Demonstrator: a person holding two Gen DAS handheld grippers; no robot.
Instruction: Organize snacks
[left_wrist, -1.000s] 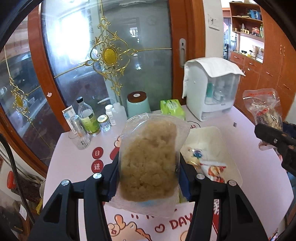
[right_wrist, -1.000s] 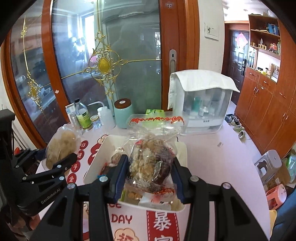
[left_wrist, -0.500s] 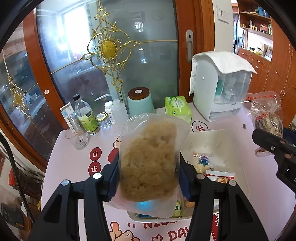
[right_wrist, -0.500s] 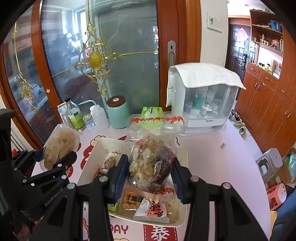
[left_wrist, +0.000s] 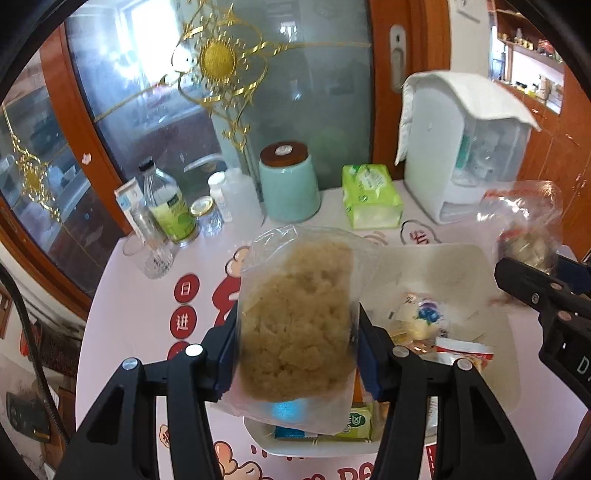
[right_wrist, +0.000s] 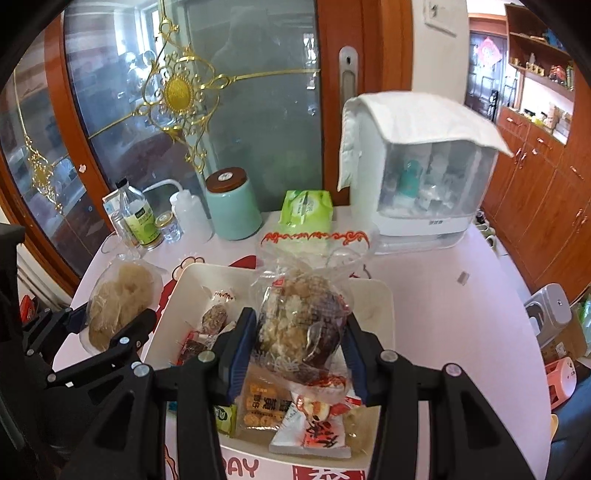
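Observation:
A clear bag of pale crumbly snack (left_wrist: 295, 295) stands upright between the pads of my left gripper (left_wrist: 297, 336), whose jaws are opening while the pads still touch the bag. It hangs over the left end of the white tray (left_wrist: 443, 258). My right gripper (right_wrist: 299, 343) is shut on a clear bag of mixed brown and white snacks (right_wrist: 299, 317) with a red-printed top, above the middle of the tray (right_wrist: 380, 295). Several small wrapped snacks (right_wrist: 266, 402) lie in the tray. In each view the other gripper shows at the side: the left gripper (right_wrist: 110, 325) and the right gripper (left_wrist: 535, 291).
On the pink printed tablecloth (right_wrist: 443, 295) behind the tray stand a teal jar (left_wrist: 288, 181), a green tissue pack (left_wrist: 369, 195), a cloth-covered white storage box (left_wrist: 461, 147), bottles (left_wrist: 170, 206) and a glass (left_wrist: 155, 254). A glass door is behind them. A pink stool (right_wrist: 561, 376) is on the floor right.
Both grippers have come forward and down over the tray with their bags; the tray and back-row items now look closer.

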